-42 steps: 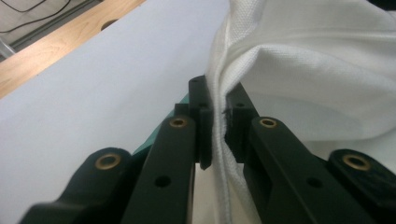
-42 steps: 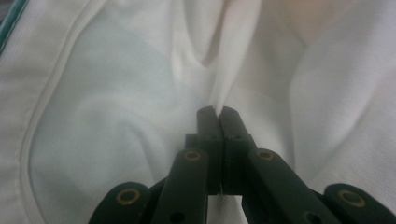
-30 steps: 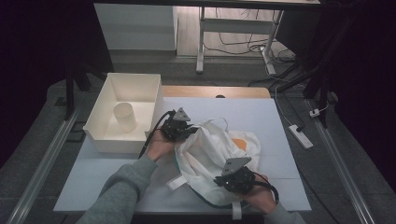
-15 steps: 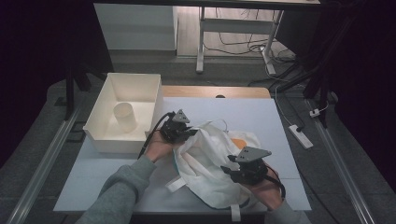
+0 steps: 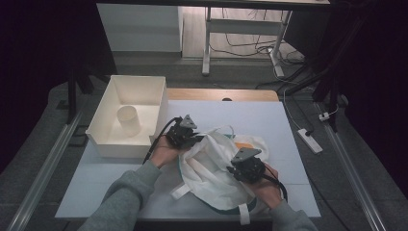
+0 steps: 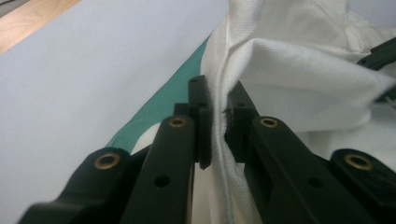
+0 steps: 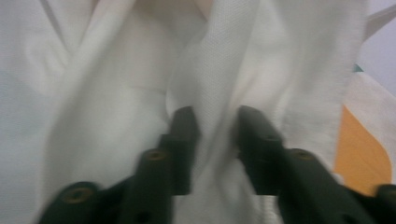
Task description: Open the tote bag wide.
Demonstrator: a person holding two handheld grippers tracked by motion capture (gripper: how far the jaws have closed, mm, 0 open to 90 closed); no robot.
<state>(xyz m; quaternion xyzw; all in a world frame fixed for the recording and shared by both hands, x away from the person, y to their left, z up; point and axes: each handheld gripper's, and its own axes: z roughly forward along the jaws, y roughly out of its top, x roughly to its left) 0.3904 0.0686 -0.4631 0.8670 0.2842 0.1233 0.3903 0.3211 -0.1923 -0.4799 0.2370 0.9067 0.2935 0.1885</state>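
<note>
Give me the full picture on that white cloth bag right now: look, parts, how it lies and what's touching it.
The white cloth bag looks like woven fabric, crumpled in folds on the white table, right of the white bin. It has a teal border along its edge, an orange patch on the far side, white straps and a thin cord loop. The left tongs are shut on a hemmed edge of it. The right tongs have just been closing, with a fold of the fabric between their jaws; the blur hides whether they pinch it yet.

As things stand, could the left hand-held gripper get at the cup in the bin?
Probably not yet: the left hand-held gripper is clamped on the white cloth's hem. The cup sits close by in the open bin, nothing covering it.
</note>
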